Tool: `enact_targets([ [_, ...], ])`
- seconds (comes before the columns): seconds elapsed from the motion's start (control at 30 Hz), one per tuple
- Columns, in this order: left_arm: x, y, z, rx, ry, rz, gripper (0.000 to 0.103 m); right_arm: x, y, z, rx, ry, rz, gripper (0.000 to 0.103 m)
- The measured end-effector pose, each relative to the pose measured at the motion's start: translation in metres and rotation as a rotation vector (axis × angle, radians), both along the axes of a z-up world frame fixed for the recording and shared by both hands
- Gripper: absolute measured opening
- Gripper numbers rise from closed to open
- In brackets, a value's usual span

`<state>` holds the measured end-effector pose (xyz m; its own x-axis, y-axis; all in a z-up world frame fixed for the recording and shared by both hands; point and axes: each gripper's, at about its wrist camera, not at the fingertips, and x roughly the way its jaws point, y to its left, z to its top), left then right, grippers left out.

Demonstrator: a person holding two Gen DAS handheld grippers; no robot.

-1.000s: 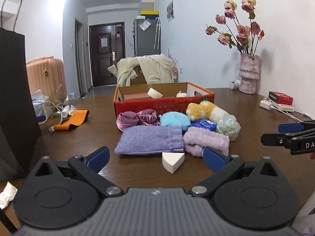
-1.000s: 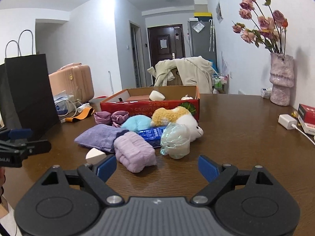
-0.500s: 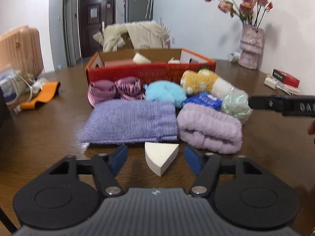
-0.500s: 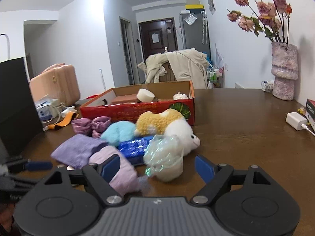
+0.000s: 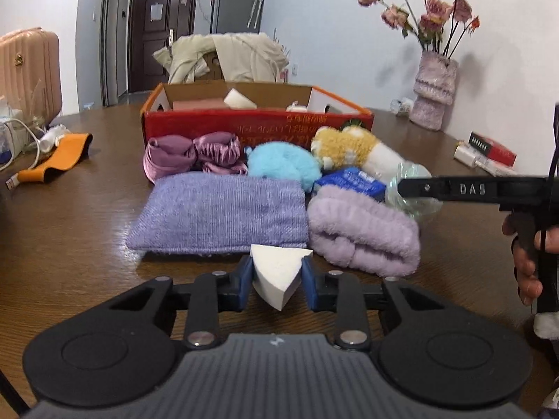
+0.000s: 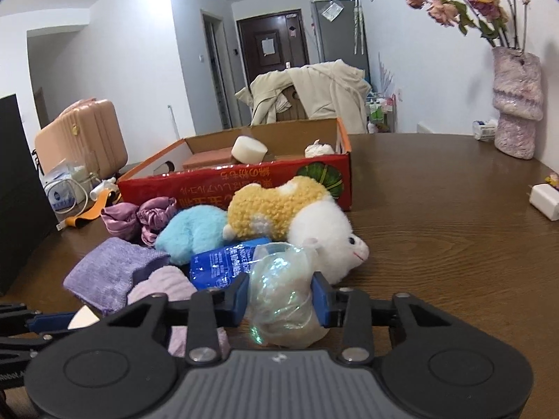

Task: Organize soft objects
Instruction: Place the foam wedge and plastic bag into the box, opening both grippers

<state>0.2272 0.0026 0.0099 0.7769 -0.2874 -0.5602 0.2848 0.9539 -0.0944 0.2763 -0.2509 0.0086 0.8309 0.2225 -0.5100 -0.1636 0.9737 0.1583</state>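
Observation:
A white wedge sponge [image 5: 279, 262] lies on the brown table in front of a purple pouch [image 5: 220, 213]. My left gripper [image 5: 276, 281] is closing, and its blue pads touch the sponge on both sides. A clear plastic bundle [image 6: 279, 272] sits beside a yellow-and-white plush [image 6: 279, 206] and a blue packet [image 6: 220, 262]. Around that bundle my right gripper [image 6: 280, 295] is closing, pads pressing its sides. A lilac fluffy roll [image 5: 363, 230], a blue plush [image 5: 283, 164] and satin scrunchies [image 5: 195, 153] lie before the open red box [image 5: 255, 124].
A vase of dried flowers [image 5: 433, 94] stands at the back right, near a small red box [image 5: 492, 146] and a white charger [image 6: 545, 202]. An orange strap [image 5: 56, 157] and cables lie left. A black bag [image 6: 17, 192] stands at the left edge.
Both grippers moved forward toward the pile and narrowed. The left jaws now touch the wedge sponge; the right jaws now pinch the clear plastic bundle.

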Motion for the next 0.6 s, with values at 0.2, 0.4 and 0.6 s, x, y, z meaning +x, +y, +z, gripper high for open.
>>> enact_targets([
  [0.2,-0.027,0.011,0.024,-0.021,-0.072,0.027,0.03,-0.037,-0.009,0.016,0.004,-0.044,-0.018,0.031],
  [0.4,-0.047,0.022,0.042,-0.042,-0.127,0.043,0.03,-0.068,-0.006,0.031,0.015,-0.095,0.01,0.031],
  [0.6,-0.038,0.029,0.057,-0.05,-0.173,0.059,0.03,-0.067,-0.004,0.042,0.019,-0.116,0.027,0.031],
])
